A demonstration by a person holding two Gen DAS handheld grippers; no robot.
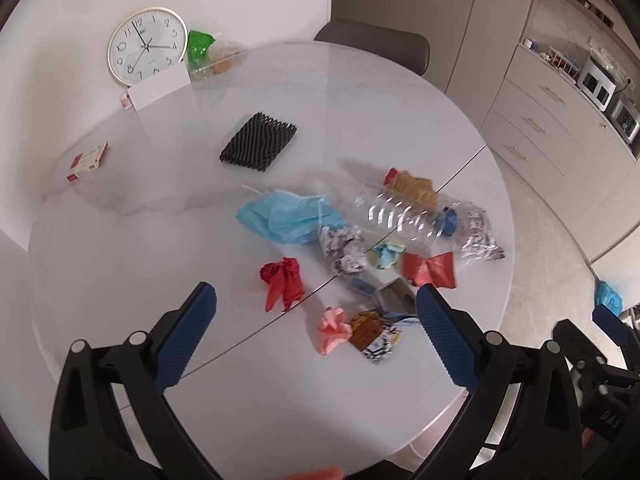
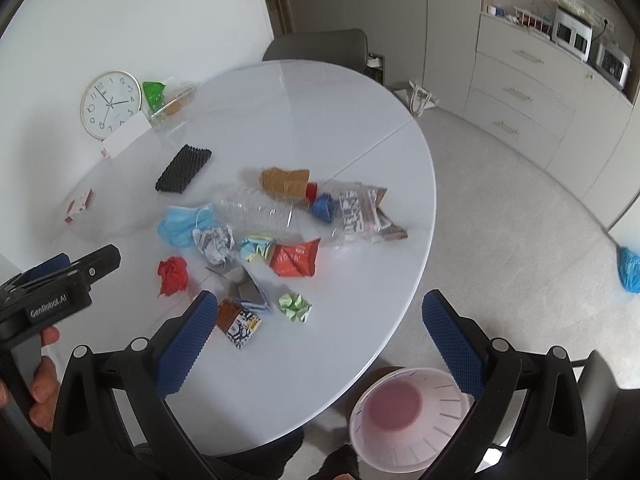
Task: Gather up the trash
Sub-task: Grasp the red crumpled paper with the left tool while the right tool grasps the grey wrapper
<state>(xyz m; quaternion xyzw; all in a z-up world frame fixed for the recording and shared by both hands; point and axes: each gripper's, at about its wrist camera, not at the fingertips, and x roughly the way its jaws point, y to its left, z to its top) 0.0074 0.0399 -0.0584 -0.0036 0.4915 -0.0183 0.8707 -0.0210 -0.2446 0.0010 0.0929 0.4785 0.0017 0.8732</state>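
Round white worktop [image 2: 304, 360] carries the trash in one loose cluster toward its right edge: one clear bottle [image 2: 256, 210], one blue mask [image 1: 288, 218], two red paper wads [image 1: 282, 280] [image 1: 430, 268], one pink wad [image 1: 334, 330], one green wad [image 2: 295, 307]. One clock [image 1: 147, 45] leans at the far wall. Left gripper [image 1: 316, 336] and right gripper [image 2: 316, 344] hover with fingers spread wide, holding nothing. One pink bin [image 2: 408, 420] sits on the floor beside the near rim; bare worktop lies nearest the grippers.
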